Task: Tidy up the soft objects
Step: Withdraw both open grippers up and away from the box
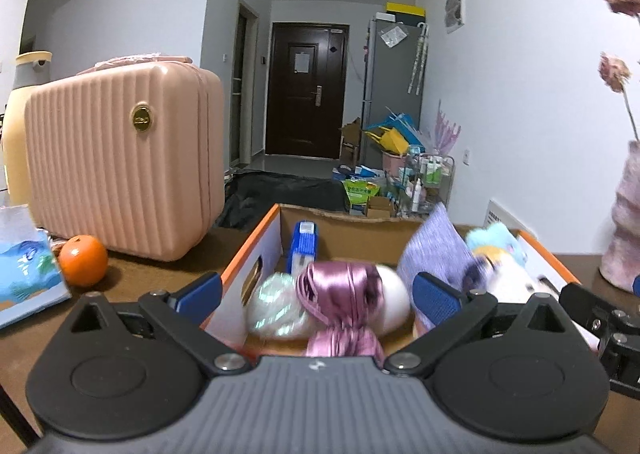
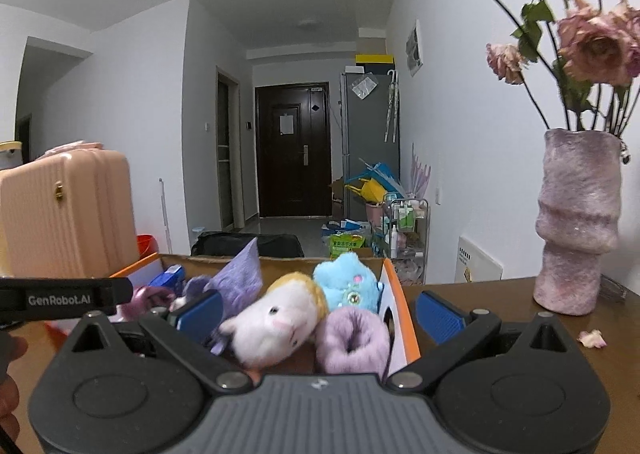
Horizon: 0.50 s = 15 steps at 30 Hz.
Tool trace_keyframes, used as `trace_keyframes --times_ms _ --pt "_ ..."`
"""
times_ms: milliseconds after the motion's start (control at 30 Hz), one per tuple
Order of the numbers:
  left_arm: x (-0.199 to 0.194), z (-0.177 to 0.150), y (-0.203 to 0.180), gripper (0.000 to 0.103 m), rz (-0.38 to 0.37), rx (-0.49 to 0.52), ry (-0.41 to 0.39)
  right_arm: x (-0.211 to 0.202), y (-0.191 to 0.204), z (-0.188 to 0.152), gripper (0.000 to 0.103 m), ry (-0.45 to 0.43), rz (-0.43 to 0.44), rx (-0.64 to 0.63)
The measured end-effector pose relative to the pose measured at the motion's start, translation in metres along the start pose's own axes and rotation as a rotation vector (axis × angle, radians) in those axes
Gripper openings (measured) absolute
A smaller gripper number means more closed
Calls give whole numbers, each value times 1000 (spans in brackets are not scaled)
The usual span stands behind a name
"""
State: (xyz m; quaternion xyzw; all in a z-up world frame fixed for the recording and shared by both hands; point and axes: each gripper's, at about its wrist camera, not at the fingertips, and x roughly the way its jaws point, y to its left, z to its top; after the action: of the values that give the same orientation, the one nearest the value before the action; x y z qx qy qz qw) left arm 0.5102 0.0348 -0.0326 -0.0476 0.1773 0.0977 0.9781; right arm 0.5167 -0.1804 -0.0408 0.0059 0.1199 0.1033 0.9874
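Note:
An orange-rimmed cardboard box (image 1: 256, 238) (image 2: 396, 294) sits on the brown table and holds soft things. In the left wrist view I see a pink satin ribbon bundle (image 1: 340, 290), a pearly ball (image 1: 276, 306), a white ball (image 1: 394, 296), a blue pack (image 1: 303, 250) and a lilac cloth (image 1: 434, 250). The right wrist view shows a white plush animal (image 2: 272, 324), a light-blue plush (image 2: 348, 288), a lilac fuzzy ring (image 2: 354, 342) and the lilac cloth (image 2: 240, 282). My left gripper (image 1: 318, 296) hangs open above the ribbon. My right gripper (image 2: 318, 312) is open over the plush animals.
A pink hard case (image 1: 120, 157) stands at the left with an orange (image 1: 83, 260) and a tissue box (image 1: 24, 274) before it. A fuzzy pink vase (image 2: 576, 221) of dried roses stands on the table at the right, near a fallen petal (image 2: 592, 338).

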Motion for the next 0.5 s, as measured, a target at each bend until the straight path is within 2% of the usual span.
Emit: trace_keyframes --times_ms 267,500 --pt "-61 -25 3 103 -45 59 -1 -64 8 -18 103 14 1 3" --pt "-114 -43 13 103 -52 82 -4 -121 15 -33 103 16 -3 -8"
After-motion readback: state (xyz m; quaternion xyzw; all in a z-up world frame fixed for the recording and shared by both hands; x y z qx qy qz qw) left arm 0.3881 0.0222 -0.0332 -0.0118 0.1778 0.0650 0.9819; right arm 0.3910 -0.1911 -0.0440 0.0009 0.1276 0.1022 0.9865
